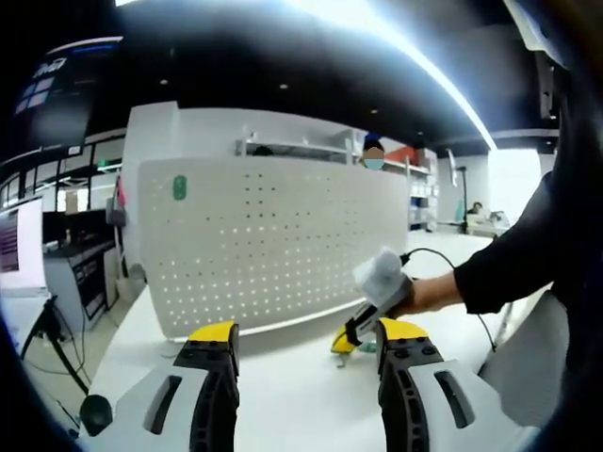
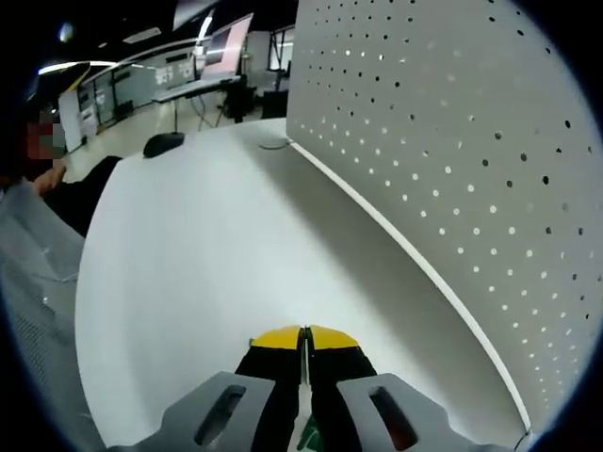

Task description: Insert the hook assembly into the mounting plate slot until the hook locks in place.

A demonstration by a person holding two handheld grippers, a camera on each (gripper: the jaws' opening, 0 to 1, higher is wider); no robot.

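White pegboard stands upright along the bench far edge, dotted with holes. Left hand-held gripper jaws spread; right hand-held gripper jaws closed, a green bit glimpsed below them. Bare bench before both.

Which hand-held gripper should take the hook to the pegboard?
Right. The right hand-held gripper is shut, something green just visible between its jaws, beside the pegboard. The left hand-held gripper is open, empty.

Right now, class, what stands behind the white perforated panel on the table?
Above the perforated panel, the left gripper view shows white shelving and a person's head. Everything lower is hidden by the panel.
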